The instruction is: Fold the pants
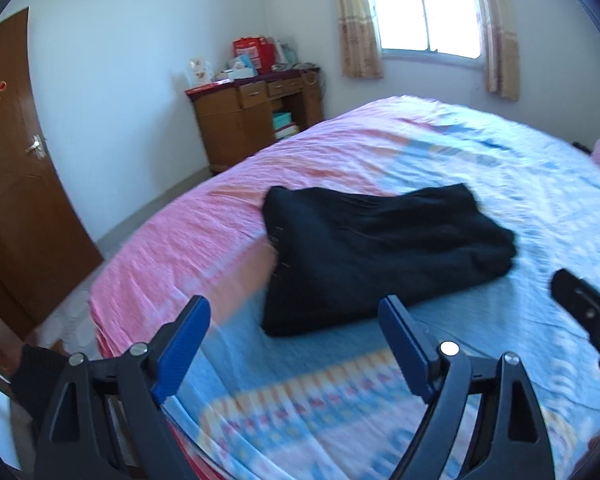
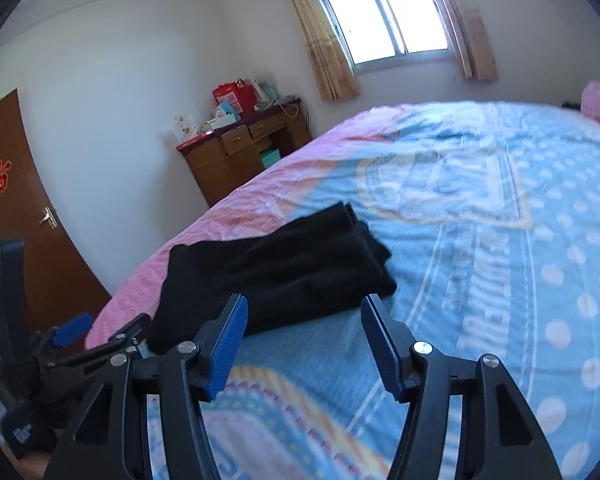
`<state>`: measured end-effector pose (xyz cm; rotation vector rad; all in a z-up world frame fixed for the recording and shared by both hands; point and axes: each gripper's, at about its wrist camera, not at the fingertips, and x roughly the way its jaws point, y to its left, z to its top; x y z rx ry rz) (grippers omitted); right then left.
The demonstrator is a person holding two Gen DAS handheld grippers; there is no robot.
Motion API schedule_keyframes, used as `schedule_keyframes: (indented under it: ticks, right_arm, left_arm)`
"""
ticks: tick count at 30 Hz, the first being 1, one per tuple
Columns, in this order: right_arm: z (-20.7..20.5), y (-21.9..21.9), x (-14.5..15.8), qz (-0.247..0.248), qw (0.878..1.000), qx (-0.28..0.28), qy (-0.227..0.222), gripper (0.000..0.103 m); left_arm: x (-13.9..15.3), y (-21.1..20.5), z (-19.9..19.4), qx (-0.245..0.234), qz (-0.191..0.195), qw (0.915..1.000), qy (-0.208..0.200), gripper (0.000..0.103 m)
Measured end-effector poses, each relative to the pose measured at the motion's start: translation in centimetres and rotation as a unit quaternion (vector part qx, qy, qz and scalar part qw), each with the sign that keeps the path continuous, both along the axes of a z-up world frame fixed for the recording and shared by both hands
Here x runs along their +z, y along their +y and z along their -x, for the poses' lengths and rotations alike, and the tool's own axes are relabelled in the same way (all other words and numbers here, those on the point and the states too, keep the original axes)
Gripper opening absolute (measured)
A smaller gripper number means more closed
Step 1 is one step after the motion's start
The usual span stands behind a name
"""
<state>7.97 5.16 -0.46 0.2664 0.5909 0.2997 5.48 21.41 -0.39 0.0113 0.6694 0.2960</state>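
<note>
The black pants [image 1: 376, 252] are lying folded in a compact bundle on the bed [image 1: 480, 168] — just ahead of both claws, touching neither. The left claw [image 1: 296, 344] is hovering released, its blue pads spread wide with nothing between them. The right claw [image 2: 304, 340] is also standing released — the pants are sitting slightly to its left.

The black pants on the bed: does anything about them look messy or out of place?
Nothing much stands out. The black pants lie folded in a compact bundle on the bed, with the layered edges at one end slightly uneven. Both the left claw and the right claw are open and empty.
</note>
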Motion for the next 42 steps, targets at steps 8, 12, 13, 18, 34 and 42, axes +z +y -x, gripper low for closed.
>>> schedule_keyframes:
  ticks: [8,12,13,18,34,42]
  right_arm:
    - [5.8,-2.3,1.8,-0.022,0.999,-0.032,-0.002,0.071]
    - [9.3,-2.6,4.0,-0.001,0.997,-0.046,-0.054,0.072]
    - [10.2,-2.4,4.6,0.007,0.996,-0.050,-0.068,0.072]
    - [14.3,-2.0,7.4,0.028,0.987,-0.065,-0.144,0.079]
    - [15.9,-2.0,7.9,0.015,0.984,-0.075,-0.160,0.080]
    - [15.7,-2.2,7.7,0.009,0.986,-0.075,-0.150,0.080]
  left_arm:
    - [2.2,-3.5,5.7,-0.056,0.013,0.9975,-0.042,0.095]
    - [3.8,-4.0,8.1,-0.065,0.004,0.9961,-0.059,0.099]
    - [4.3,-3.9,8.9,-0.064,-0.001,0.9957,-0.067,0.101]
    - [6.0,-3.7,11.2,-0.050,-0.021,0.9931,-0.104,0.103]
    - [6.3,-3.5,12.6,-0.038,-0.041,0.9919,-0.114,0.103]
    - [6.2,-3.6,12.6,-0.039,-0.039,0.9925,-0.109,0.103]
